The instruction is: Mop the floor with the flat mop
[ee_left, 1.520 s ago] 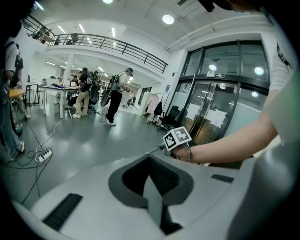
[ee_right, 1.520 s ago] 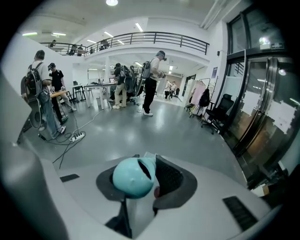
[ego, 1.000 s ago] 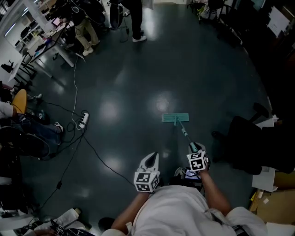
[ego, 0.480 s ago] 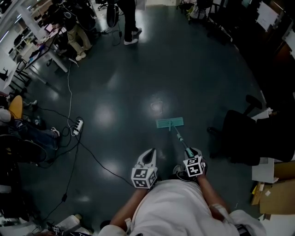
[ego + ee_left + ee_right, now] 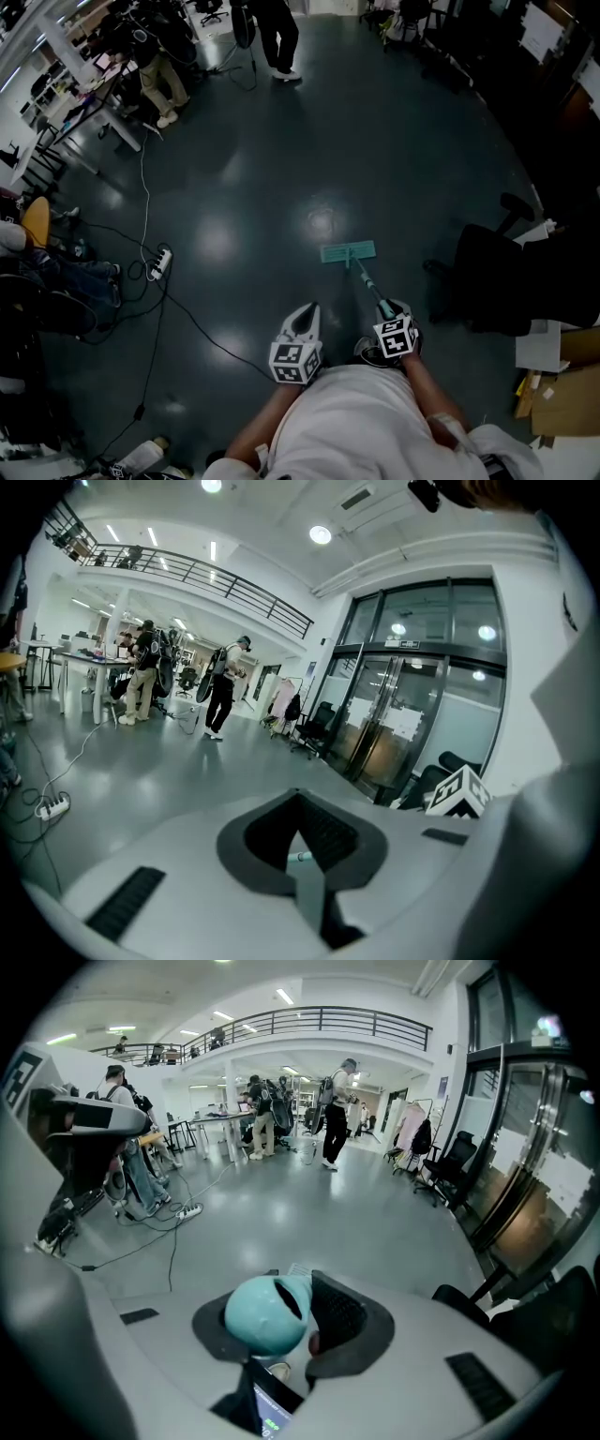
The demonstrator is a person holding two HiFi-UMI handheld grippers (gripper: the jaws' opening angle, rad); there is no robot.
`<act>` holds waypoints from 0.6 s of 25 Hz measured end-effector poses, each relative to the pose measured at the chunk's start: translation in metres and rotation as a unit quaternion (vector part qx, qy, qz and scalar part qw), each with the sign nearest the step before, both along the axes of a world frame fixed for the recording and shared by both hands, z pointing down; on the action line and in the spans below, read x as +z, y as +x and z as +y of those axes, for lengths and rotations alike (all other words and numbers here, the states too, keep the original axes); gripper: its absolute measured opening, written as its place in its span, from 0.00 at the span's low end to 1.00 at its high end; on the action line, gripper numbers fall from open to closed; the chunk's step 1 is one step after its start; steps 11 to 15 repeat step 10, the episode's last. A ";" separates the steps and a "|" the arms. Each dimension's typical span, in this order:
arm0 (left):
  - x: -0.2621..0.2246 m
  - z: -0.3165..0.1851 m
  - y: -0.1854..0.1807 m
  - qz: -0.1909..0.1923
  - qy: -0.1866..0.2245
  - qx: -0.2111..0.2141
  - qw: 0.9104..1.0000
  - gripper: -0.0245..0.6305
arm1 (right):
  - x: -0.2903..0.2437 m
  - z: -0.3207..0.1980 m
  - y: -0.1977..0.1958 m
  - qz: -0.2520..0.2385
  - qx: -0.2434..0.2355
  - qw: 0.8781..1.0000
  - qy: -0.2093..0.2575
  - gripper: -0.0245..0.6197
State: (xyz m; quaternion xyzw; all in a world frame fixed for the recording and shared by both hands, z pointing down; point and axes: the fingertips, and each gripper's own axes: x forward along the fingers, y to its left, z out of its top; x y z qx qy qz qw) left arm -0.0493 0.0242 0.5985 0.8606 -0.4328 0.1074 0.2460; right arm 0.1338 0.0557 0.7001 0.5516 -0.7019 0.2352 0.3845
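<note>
A flat mop lies on the dark glossy floor [image 5: 375,141]. Its teal head [image 5: 348,252] rests ahead of me, and its thin handle [image 5: 367,274] slants back to my right gripper [image 5: 392,309]. That gripper is shut on the handle; in the right gripper view the handle's rounded teal top [image 5: 267,1314] sits between the dark pads [image 5: 342,1321]. My left gripper [image 5: 307,312] hangs beside it on the left, apart from the mop. Its jaws meet in a point [image 5: 298,803] with nothing between them.
A white power strip [image 5: 161,261] and black cables [image 5: 202,328] trail over the floor at left. A black office chair [image 5: 487,277] stands close on the right, with cardboard boxes [image 5: 567,403] behind it. People stand by desks [image 5: 159,75] at far left; another person [image 5: 277,37] walks at the far end.
The view has shifted a little, so the mop head sits slightly lower in the frame. Both grippers keep their hold and spacing. The person at the far end has walked rightward.
</note>
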 end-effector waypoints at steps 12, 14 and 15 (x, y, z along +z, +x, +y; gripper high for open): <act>0.000 -0.004 0.006 -0.001 0.001 0.000 1.000 0.05 | -0.001 -0.003 0.003 -0.003 -0.002 1.000 0.002 0.21; 0.000 -0.004 0.006 -0.001 0.001 0.000 1.000 0.05 | -0.001 -0.003 0.003 -0.003 -0.002 1.000 0.002 0.21; 0.000 -0.004 0.006 -0.001 0.001 0.000 1.000 0.05 | -0.001 -0.003 0.003 -0.003 -0.002 1.000 0.002 0.21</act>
